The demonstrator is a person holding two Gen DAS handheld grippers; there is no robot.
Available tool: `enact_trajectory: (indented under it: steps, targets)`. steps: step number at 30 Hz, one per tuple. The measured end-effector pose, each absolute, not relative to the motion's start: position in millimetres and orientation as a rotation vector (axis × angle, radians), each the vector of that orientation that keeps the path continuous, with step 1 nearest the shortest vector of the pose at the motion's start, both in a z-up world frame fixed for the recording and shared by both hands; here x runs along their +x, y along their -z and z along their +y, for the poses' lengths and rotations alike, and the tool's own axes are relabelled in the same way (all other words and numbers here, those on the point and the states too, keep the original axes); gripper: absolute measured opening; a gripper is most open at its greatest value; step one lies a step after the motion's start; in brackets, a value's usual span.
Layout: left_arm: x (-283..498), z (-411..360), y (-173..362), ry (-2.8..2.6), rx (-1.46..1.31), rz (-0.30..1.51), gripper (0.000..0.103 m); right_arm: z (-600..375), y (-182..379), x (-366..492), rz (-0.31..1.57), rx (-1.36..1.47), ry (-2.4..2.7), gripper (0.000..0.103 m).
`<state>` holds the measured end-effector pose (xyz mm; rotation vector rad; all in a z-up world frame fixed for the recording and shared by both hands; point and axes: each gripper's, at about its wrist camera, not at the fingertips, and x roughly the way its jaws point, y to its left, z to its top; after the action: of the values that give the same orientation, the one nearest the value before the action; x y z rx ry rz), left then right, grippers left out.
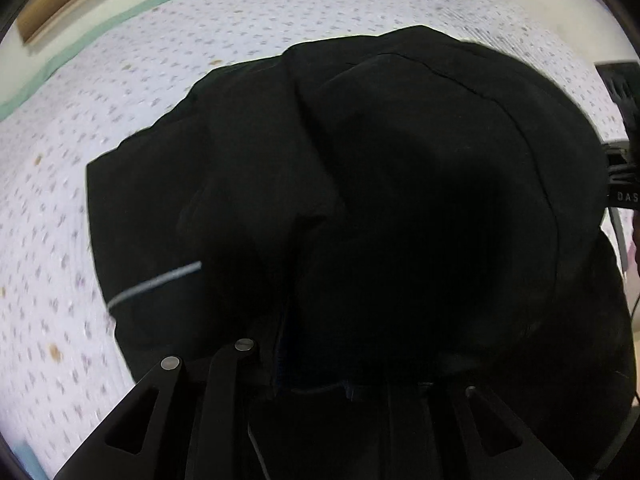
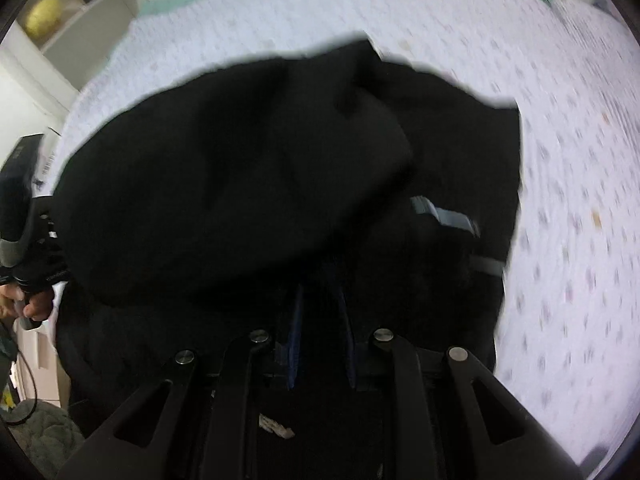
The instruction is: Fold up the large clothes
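Black garment (image 1: pixel 380 200) hangs bunched over a bedsheet (image 1: pixel 120 100) w/ small print, filling both wrist views. Left gripper (image 1: pixel 316 388) jaws narrow, pinching dark cloth at 6 o'clock. Right gripper (image 2: pixel 320 360) jaws nearly closed on cloth between its blue pads. Grey stripe (image 2: pixel 452 216) at 3 o'clock; shelf (image 2: pixel 80 20) at 10 o'clock

Both grippers: black slotted linkage arms (image 2: pixel 152 412), round silver pivot screws (image 2: pixel 383 335).
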<state>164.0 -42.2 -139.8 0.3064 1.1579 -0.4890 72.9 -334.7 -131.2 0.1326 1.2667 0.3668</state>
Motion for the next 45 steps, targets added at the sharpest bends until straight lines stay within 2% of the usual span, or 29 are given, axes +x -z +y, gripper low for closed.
enact_trajectory:
  steps: [3, 4, 7, 8, 11, 13, 17, 20, 24, 29, 35, 41, 43, 45]
  targets:
    - [154.6, -30.6, 121.1, 0.521, 0.246, 1.179, 0.039, -355.9, 120.5, 57.6, 1.270, 0.215, -0.341, 0.022]
    - [150.8, -23.5, 112.8, 0.526, 0.220, 1.184, 0.039, -361.9, 113.5, 56.2, 1.261, 0.232, -0.336, 0.025]
    - [143.9, 0.2, 88.2, 0.555, 0.110, 1.181, 0.039, -376.0, 77.9, 59.0, 1.197, 0.264, -0.334, 0.042]
    - [142.6, 10.4, 75.7, 0.559, 0.055, 1.163, 0.039, -378.4, 61.7, 63.1, 1.153, 0.289, -0.352, 0.049]
    - [151.3, 34.4, 35.9, 0.584, -0.125, 1.075, 0.039, -367.4, 25.5, 77.7, 1.039, 0.333, -0.398, 0.060]
    - [170.4, 36.4, 13.9, 0.616, -0.247, 1.009, 0.039, -345.2, 13.7, 98.8, 1.009, 0.354, -0.419, 0.061]
    - [207.3, 10.2, 24.4, 0.624, -0.293, 1.034, 0.039, -299.0, 31.1, 136.3, 1.062, 0.319, -0.371, 0.061]
    - [222.5, -8.5, 70.4, 0.644, -0.331, 1.177, 0.039, -284.9, 68.5, 139.2, 1.159, 0.347, -0.391, 0.061]
    - [203.0, -30.8, 137.6, 0.610, -0.252, 1.348, 0.039, -276.8, 124.9, 129.2, 1.315, 0.268, -0.331, 0.061]
    - [198.0, -40.9, 165.3, 0.563, -0.204, 1.335, 0.039, -260.0, 163.9, 103.2, 1.308, 0.136, -0.301, 0.059]
    - [184.9, -29.5, 128.3, 0.600, -0.220, 1.294, 0.039, -258.1, 144.8, 90.8, 1.274, 0.151, -0.313, 0.061]
    - [128.1, -1.2, 49.6, 0.727, -0.244, 1.110, 0.041, -280.7, 70.6, 32.6, 1.107, 0.154, -0.354, 0.063]
    - [118.0, 1.5, 44.0, 0.726, -0.243, 1.094, 0.045, -283.7, 62.0, 18.1, 1.097, 0.173, -0.355, 0.063]
    - [117.1, -1.5, 53.0, 0.701, -0.234, 1.108, 0.045, -283.9, 64.0, 15.8, 1.094, 0.207, -0.362, 0.063]
